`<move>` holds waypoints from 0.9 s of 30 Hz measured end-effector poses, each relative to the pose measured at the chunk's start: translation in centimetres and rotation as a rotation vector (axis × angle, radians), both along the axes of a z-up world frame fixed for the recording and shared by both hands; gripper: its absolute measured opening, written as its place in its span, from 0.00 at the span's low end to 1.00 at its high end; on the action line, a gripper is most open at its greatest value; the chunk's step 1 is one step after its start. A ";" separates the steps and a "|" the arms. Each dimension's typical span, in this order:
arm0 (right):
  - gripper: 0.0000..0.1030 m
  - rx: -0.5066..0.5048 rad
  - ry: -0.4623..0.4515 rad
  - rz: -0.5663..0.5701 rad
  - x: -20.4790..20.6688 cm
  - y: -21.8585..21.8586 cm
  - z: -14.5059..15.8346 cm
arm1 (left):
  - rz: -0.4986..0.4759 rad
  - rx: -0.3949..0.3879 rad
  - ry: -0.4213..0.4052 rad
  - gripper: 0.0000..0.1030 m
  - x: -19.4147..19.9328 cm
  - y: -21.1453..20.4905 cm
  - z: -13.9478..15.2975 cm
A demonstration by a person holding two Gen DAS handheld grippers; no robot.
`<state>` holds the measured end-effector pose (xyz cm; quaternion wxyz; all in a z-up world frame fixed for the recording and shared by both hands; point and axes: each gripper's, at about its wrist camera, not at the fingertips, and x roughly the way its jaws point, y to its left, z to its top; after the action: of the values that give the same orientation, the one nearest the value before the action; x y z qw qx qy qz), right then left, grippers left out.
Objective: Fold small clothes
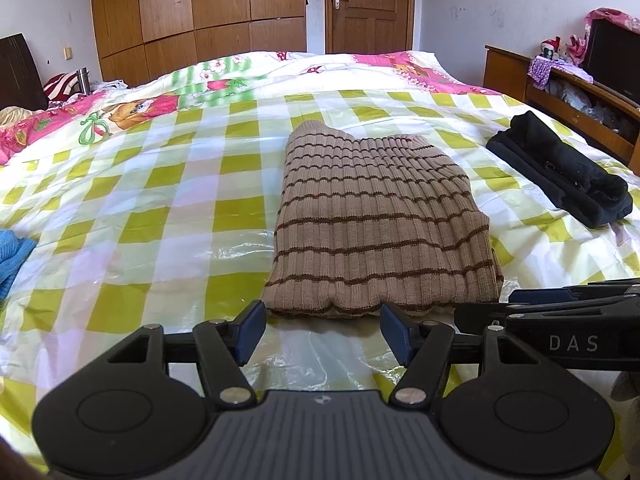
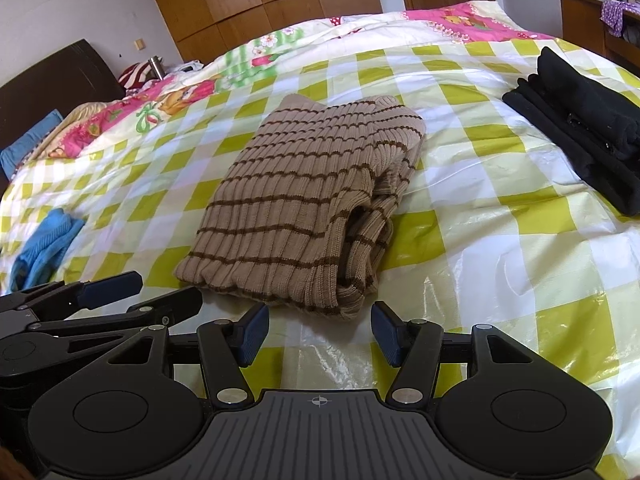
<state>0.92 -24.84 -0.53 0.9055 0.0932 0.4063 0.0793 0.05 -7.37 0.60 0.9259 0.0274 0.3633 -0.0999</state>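
Observation:
A tan sweater with brown stripes (image 1: 376, 224) lies folded on the checked plastic sheet (image 1: 160, 184) over the bed. It also shows in the right wrist view (image 2: 304, 200), with its layered edge on the right. My left gripper (image 1: 323, 330) is open and empty, just short of the sweater's near edge. My right gripper (image 2: 318, 330) is open and empty, close to the sweater's near right corner. The right gripper shows at the right of the left wrist view (image 1: 560, 320); the left gripper shows at the left of the right wrist view (image 2: 100, 304).
A folded black garment (image 1: 568, 172) lies to the right, also in the right wrist view (image 2: 584, 128). A crumpled blue garment (image 2: 44, 248) lies to the left. A wooden TV stand (image 1: 560, 92) is at the right, with wardrobes and a door behind the bed.

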 end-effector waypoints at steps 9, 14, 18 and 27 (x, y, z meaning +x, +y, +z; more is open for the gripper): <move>0.55 -0.024 -0.012 -0.004 -0.5 0.2 0.3 | 0.000 0.006 -0.009 0.75 -0.3 -0.2 0.1; 0.55 -0.040 -0.021 -0.008 -0.8 0.2 0.4 | 0.004 0.017 -0.007 0.75 -0.4 -0.3 0.2; 0.55 -0.038 -0.018 -0.010 -0.9 0.3 0.3 | 0.014 0.023 -0.002 0.78 -0.5 -0.3 0.2; 0.55 -0.039 -0.020 -0.019 -1.2 0.2 0.2 | 0.031 -0.006 0.027 0.86 -0.6 0.3 -0.3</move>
<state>-0.32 -24.59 -0.32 0.9120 0.0787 0.3976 0.0637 -0.59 -7.02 0.30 0.9224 0.0177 0.3760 -0.0869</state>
